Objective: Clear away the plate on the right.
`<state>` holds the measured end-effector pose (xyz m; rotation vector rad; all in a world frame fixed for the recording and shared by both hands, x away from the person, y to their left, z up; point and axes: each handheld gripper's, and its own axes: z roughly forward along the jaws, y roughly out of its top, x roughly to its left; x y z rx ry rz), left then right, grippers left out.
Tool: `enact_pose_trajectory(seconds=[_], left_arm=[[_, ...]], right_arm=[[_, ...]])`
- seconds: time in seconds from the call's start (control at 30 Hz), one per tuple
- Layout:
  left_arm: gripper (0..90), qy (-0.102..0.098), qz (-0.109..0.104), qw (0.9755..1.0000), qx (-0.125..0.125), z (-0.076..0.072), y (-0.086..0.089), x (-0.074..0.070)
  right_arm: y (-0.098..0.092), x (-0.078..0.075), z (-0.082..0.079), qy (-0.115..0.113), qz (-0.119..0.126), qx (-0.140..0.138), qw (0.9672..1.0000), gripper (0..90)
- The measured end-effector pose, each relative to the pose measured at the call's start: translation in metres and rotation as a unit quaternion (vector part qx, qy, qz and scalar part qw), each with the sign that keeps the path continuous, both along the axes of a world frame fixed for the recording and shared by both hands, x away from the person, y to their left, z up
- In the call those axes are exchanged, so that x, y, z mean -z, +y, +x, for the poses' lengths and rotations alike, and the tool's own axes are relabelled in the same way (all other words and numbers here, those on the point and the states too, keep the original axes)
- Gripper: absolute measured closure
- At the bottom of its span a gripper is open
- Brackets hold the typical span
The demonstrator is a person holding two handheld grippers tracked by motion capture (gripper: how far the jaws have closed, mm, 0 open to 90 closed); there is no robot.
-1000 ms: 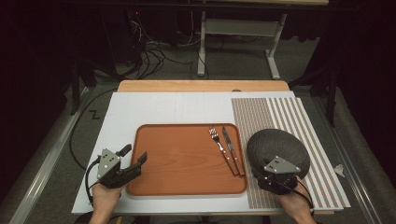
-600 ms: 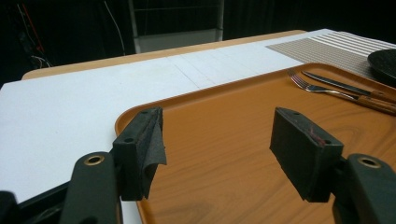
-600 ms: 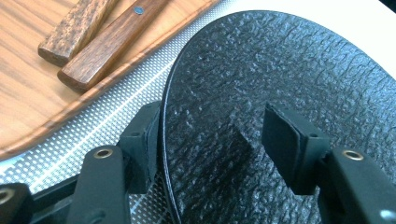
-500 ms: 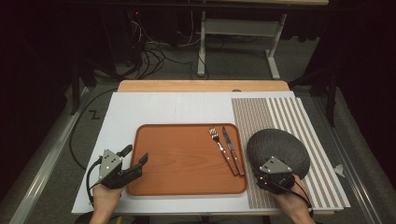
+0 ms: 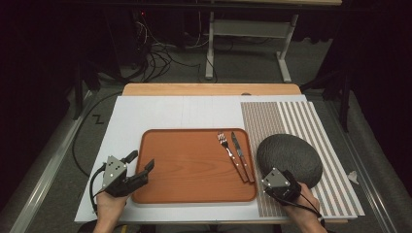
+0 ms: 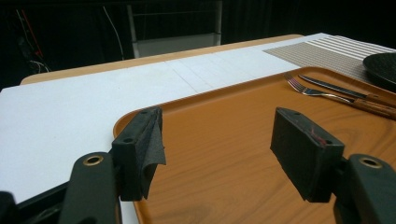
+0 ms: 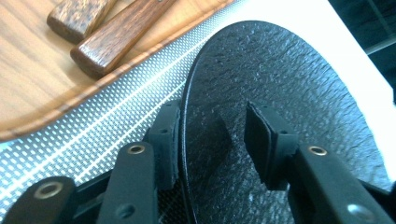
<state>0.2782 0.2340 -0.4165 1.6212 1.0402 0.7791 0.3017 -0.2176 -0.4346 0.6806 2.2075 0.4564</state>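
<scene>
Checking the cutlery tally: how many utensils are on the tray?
2: a fork and a knife, side by side at the tray's right end.

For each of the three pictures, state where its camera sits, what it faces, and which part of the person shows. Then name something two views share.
High view: above the person's side, looking forward and down on the tray; both hands show, left tongs, right tongs.
Left gripper view: rides the left tongs, facing across the tray toward fork and knife.
Right gripper view: rides the right tongs, straddling the black plate's rim.
Shared: the tray, cutlery and plate.
</scene>
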Motion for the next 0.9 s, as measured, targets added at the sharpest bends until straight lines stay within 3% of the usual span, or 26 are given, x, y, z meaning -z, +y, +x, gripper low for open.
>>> enact_pose_trajectory(seconds=[0.17, 0.33, 0.4, 0.73, 0.87, 0.9], left_arm=[[34.2, -0.001, -0.002, 1.0, 0.0, 0.0, 0.0, 0.0], [34.2, -0.001, -0.002, 1.0, 0.0, 0.0, 0.0, 0.0], [34.2, -0.001, -0.002, 1.0, 0.001, 0.0, 0.0, 0.0], [34.2, -0.001, -0.001, 1.0, 0.001, 0.0, -0.001, 0.0], [34.2, -0.001, -0.001, 1.0, 0.002, 0.0, 0.0, 0.0], [34.2, 0.0, -0.002, 1.0, 0.002, 0.0, 0.0, 0.0]], right_arm=[[0.008, 0.004, -0.005, -0.025, -0.048, -0.006, 0.9985, 66.1], [0.015, 0.009, -0.01, -0.055, -0.107, -0.013, 0.9926, 68.2], [0.019, 0.012, -0.013, -0.068, -0.134, -0.018, 0.9885, 70.4], [0.023, 0.016, -0.013, -0.068, -0.167, -0.017, 0.9835, 77.9], [0.023, 0.016, -0.015, -0.09, -0.196, -0.02, 0.9762, 82.8], [0.023, 0.014, -0.016, -0.098, -0.194, -0.015, 0.9759, 84.5]])
